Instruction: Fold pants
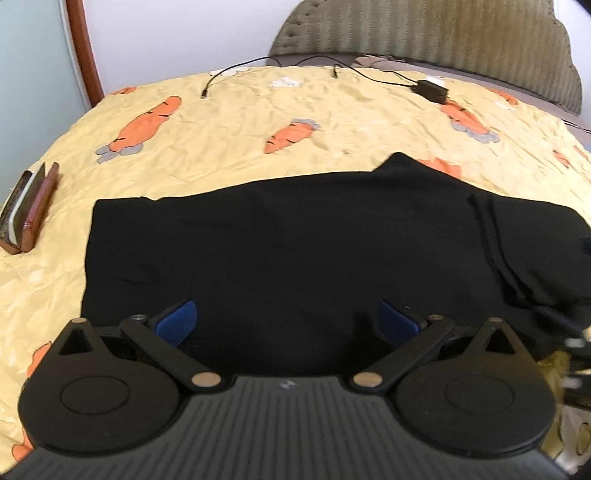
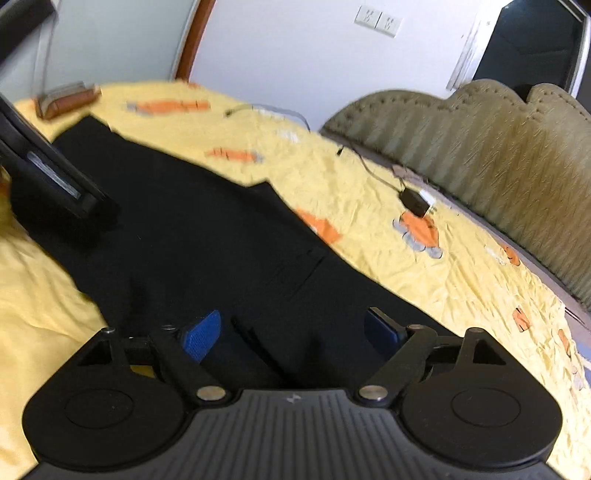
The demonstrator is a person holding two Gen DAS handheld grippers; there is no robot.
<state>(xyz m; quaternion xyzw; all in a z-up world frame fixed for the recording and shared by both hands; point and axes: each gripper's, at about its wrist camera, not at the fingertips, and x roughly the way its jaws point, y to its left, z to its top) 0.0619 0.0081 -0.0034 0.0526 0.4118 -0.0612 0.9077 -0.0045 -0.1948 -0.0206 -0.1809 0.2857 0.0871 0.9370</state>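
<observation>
Black pants (image 1: 280,251) lie folded flat on a yellow bedsheet with carrot prints (image 1: 221,122). My left gripper (image 1: 288,319) hovers over their near edge, blue pads spread wide with nothing between them. In the right wrist view the same pants (image 2: 192,229) stretch from upper left toward the lens. My right gripper (image 2: 295,330) stands open above the cloth at the near end, and a drawstring lies loose between its blue pads, which do not press on it. The left gripper's black body (image 2: 48,177) shows at the left edge of that view, over the pants.
A brown phone case (image 1: 29,210) lies on the sheet to the left of the pants. A black charger (image 1: 432,90) with cables sits near the far edge of the bed. A green padded headboard (image 2: 480,155) runs along the far side. Wall sockets (image 2: 378,22) are above.
</observation>
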